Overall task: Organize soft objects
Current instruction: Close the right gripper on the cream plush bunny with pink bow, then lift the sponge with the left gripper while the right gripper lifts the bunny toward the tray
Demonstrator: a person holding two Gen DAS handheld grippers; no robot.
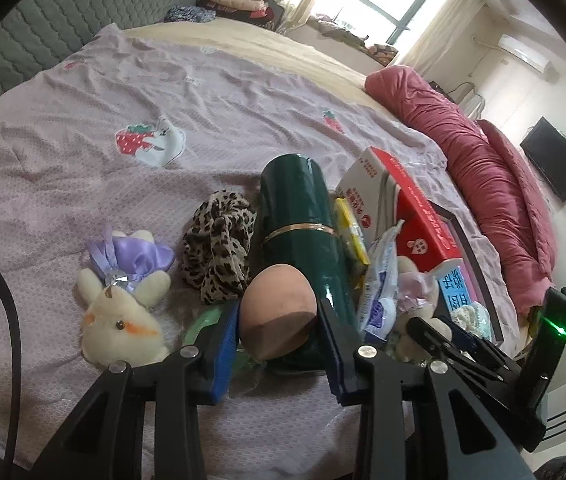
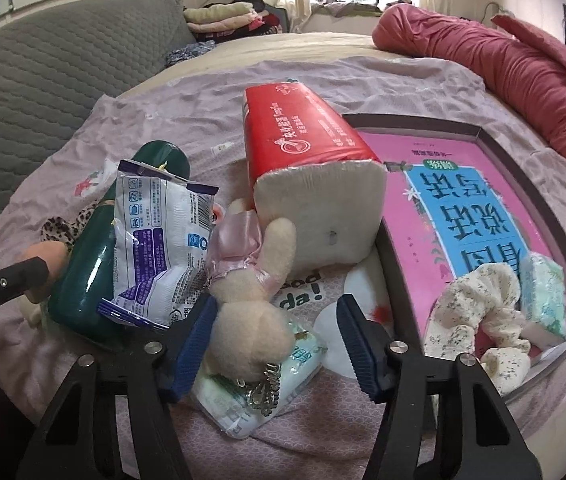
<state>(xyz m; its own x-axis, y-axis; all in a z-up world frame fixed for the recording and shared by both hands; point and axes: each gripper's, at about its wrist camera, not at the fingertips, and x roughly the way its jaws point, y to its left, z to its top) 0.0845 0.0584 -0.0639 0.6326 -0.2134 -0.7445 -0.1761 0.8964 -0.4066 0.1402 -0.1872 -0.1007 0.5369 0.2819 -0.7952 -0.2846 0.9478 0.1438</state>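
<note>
Sponge sits clamped between the left claw's pads, touching the green bottle. Pink-bowed bunny lies between the right claw's open jaws, against the left pad only.

We see a glossy dark-green plastic bottle, a matt tan sponge egg, a fuzzy cream plush rabbit and a crinkled, perhaps foil, white packet.

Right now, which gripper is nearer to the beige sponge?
Left. The left gripper has the sponge between its pads. The right gripper is apart from it, around the pink-ribbon bunny.
</note>
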